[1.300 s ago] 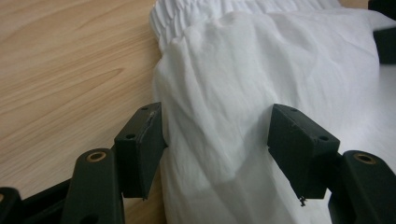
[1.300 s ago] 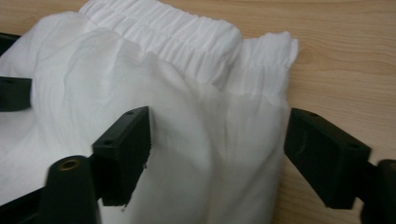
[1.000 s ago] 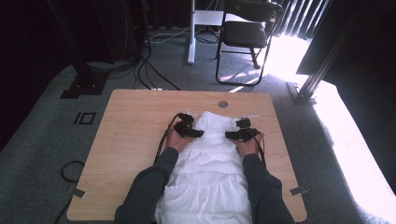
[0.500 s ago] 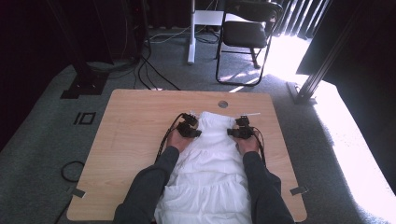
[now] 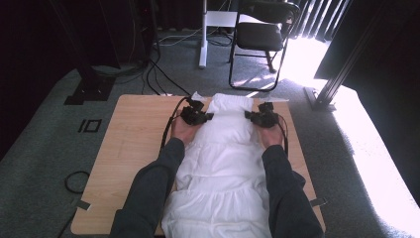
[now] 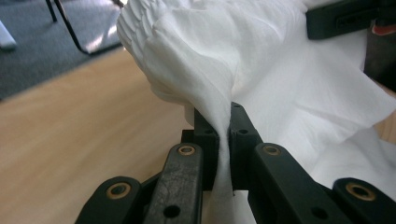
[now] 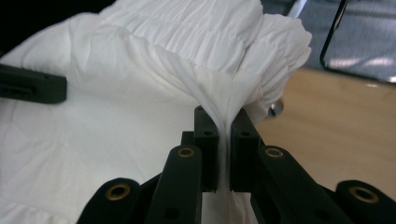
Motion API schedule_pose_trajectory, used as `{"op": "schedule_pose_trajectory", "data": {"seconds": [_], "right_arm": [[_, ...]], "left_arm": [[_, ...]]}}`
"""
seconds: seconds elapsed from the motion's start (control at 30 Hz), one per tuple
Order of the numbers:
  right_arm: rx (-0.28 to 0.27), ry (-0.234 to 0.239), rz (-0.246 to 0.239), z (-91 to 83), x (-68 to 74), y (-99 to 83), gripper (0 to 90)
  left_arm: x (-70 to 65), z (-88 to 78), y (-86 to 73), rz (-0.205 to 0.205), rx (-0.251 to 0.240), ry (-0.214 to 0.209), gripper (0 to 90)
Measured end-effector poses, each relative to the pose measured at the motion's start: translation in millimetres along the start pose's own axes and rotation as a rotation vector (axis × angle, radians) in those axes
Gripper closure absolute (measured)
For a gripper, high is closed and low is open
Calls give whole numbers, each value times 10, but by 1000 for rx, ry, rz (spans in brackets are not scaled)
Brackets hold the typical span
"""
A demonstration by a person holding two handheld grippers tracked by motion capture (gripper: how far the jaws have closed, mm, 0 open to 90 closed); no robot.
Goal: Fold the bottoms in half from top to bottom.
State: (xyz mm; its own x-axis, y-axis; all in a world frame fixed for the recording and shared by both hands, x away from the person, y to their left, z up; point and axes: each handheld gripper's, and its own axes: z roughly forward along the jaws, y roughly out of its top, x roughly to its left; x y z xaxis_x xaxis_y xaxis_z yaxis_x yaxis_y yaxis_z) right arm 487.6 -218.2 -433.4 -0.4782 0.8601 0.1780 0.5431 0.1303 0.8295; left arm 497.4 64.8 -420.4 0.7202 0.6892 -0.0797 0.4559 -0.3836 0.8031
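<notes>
White garment of thin crinkled matt cloth, bench of smooth pale wood, claws of matt black plastic, grey carpet floor

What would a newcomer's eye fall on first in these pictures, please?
A white ruffled garment spread down the middle of the wooden table, overhanging its near edge. The left gripper and right gripper each pinch a fold of its far end, one at each side. Beyond the table, a black folding chair stands in bright sunlight.
</notes>
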Motion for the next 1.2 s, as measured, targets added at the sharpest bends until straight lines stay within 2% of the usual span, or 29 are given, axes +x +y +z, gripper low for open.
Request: {"op": "schedule_pose_trajectory", "data": {"seconds": [0.17,0.27,0.33,0.47,0.67,0.93,1.0,1.2], "right_arm": [[-99,-13,-67,-271,58,374,847],[-132,-11,-96,-425,86,529,843],[-145,0,-102,-492,89,552,843],[-131,17,-113,-571,107,495,840],[-114,47,-157,-750,173,265,836],[-106,120,-168,-1086,277,-262,832],[-98,127,-170,-1142,293,-390,831],[-67,154,-160,-1231,336,-746,831]], "left_arm": [[-37,-246,274,38,-85,-8,867],[-75,-360,384,62,-104,-13,865],[-100,-403,415,76,-105,-16,864],[-152,-436,381,91,-86,-28,863],[-308,-518,189,124,-75,-81,859],[-691,-737,-157,198,-76,-140,857],[-801,-761,-256,223,-71,-130,857],[-957,-766,-506,220,-44,-149,858]]}}
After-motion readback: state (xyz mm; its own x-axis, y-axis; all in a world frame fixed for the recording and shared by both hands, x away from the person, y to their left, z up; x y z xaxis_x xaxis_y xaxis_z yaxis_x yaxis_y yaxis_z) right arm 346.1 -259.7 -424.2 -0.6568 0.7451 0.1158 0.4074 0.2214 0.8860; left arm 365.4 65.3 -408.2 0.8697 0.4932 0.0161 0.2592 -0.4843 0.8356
